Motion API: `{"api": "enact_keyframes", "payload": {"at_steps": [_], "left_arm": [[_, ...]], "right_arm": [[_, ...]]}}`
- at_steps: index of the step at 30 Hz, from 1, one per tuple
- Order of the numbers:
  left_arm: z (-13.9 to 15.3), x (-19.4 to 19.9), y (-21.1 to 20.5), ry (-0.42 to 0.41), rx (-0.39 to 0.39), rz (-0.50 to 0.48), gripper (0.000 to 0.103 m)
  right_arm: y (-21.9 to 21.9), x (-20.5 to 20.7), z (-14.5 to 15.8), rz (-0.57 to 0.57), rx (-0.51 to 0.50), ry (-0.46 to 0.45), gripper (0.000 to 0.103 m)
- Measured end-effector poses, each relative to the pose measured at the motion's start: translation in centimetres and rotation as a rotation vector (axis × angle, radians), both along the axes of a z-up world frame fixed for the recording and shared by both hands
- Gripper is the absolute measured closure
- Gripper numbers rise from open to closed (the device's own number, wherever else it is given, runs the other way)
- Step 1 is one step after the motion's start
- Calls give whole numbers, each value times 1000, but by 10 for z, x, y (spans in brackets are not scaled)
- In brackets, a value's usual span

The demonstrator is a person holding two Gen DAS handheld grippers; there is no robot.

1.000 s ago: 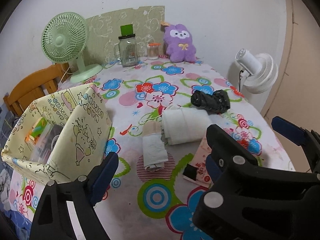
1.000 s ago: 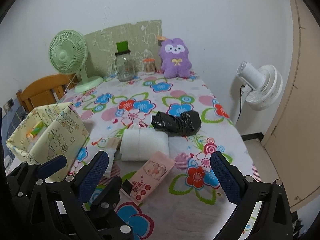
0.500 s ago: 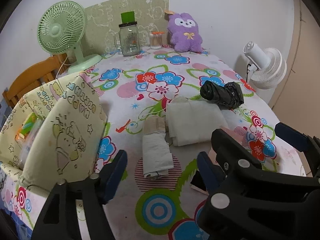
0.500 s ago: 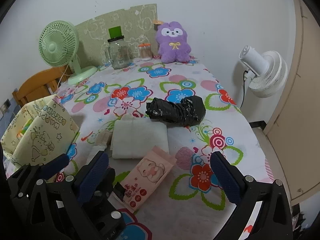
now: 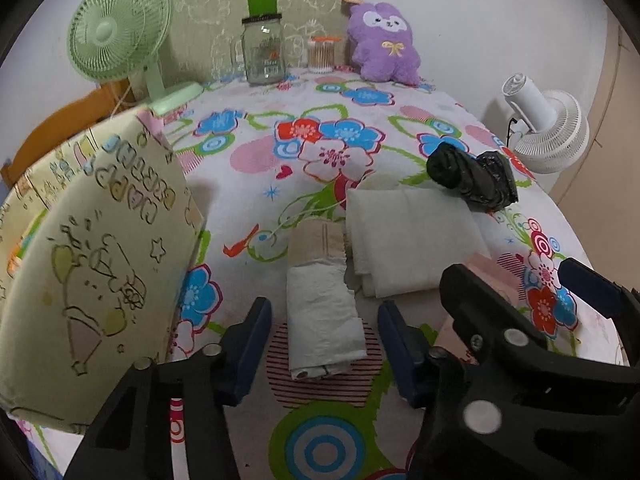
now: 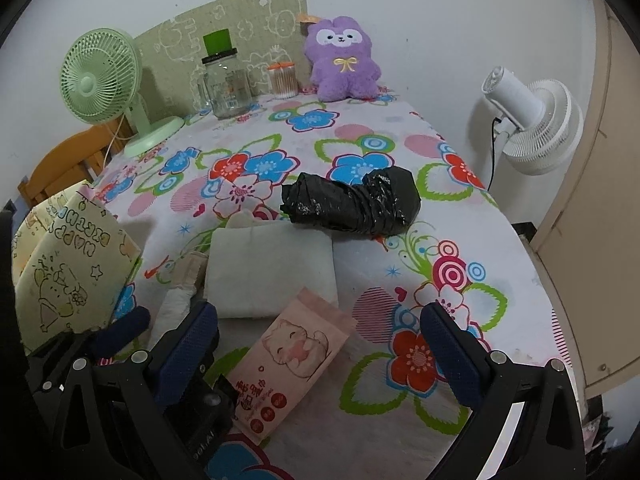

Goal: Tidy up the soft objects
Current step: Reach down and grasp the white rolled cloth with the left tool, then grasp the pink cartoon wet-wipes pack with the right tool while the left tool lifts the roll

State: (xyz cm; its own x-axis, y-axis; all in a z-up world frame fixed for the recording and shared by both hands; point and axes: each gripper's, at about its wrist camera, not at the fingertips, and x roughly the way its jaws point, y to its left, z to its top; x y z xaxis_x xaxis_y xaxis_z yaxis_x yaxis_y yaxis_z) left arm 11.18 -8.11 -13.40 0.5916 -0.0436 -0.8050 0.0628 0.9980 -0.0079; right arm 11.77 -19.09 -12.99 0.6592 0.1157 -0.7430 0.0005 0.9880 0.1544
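My left gripper [image 5: 322,344] hovers low over the flowered bench [image 5: 280,148], fingers spread wide and empty, with the rolled grey-white cloth [image 5: 322,304] lying directly ahead between them. Its long axis runs away from me, in line with the fingers, so I judge this hand nearer than my right gripper [image 6: 320,344], also spread and empty. The roll looks soft, creased, with a beige band at its far end.

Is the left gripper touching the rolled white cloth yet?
Apart. In the left wrist view the left gripper straddles the rolled white cloth, with tablecloth visible between each finger and the roll.
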Motion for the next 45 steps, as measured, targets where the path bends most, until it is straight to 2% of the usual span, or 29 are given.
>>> {"api": "enact_keyframes", "payload": {"at_steps": [3, 9, 13, 24, 37, 42, 45], "left_arm": [[0, 1, 2, -6, -6, 4, 53], [1, -2, 1, -10, -6, 2, 69], [1, -5, 0, -5, -5, -1, 75], [3, -22, 3, -1, 19, -13, 77], [3, -27, 5, 8, 19, -24, 77], [3, -27, 5, 7, 20, -22, 77], [3, -27, 5, 5, 26, -20, 77]], "right_arm": [[1, 2, 0, 4, 6, 4, 1], [2, 4, -3, -1, 23, 27, 1], [4, 3, -3, -1, 19, 32, 1], [16, -5, -5, 57, -1, 67, 20], [28, 0, -16, 99, 26, 102, 35], [30, 2, -16, 100, 17, 102, 52], [29, 1, -16, 98, 17, 99, 54]]}}
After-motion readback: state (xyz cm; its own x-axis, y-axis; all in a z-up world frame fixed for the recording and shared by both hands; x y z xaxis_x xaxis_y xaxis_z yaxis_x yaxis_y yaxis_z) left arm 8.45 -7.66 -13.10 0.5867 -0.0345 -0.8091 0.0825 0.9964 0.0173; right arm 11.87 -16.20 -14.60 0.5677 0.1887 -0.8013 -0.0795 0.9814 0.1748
